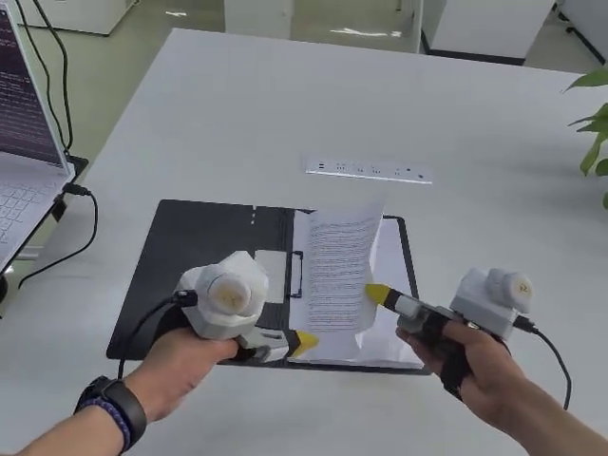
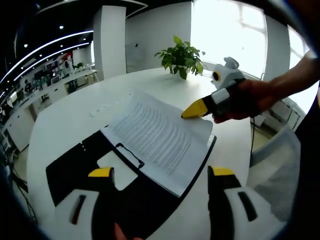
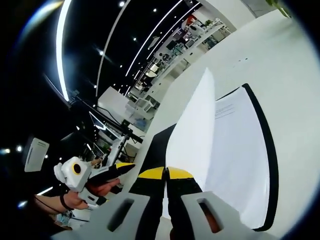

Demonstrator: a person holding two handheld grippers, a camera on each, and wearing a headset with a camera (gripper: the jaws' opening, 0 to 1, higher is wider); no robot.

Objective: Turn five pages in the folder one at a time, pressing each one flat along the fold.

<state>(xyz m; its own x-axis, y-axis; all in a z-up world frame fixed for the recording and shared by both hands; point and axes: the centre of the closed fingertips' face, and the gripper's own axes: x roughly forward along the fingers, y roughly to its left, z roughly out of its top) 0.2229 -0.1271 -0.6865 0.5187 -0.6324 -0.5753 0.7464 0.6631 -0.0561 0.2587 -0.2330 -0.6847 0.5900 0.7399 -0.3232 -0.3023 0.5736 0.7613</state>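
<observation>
A black folder [image 1: 190, 261] lies open on the white table, its metal clip [image 1: 296, 274] by the fold and a stack of printed sheets [image 1: 394, 256] on its right half. One printed page [image 1: 337, 266] stands lifted and curved over the stack. My right gripper [image 1: 377, 294] is shut on that page's lower right edge; in the right gripper view the page [image 3: 192, 135] rises from between the closed yellow tips [image 3: 166, 173]. My left gripper [image 1: 302, 343] hovers open at the folder's near edge, and its own view shows the jaws [image 2: 161, 172] spread wide over the folder [image 2: 75, 165].
A laptop [image 1: 24, 161] with a black cable [image 1: 81, 228] sits at the table's left edge. A white power strip [image 1: 366, 171] lies just beyond the folder. A potted plant [image 1: 594, 123] stands at the far right. The table's near edge is close to my hands.
</observation>
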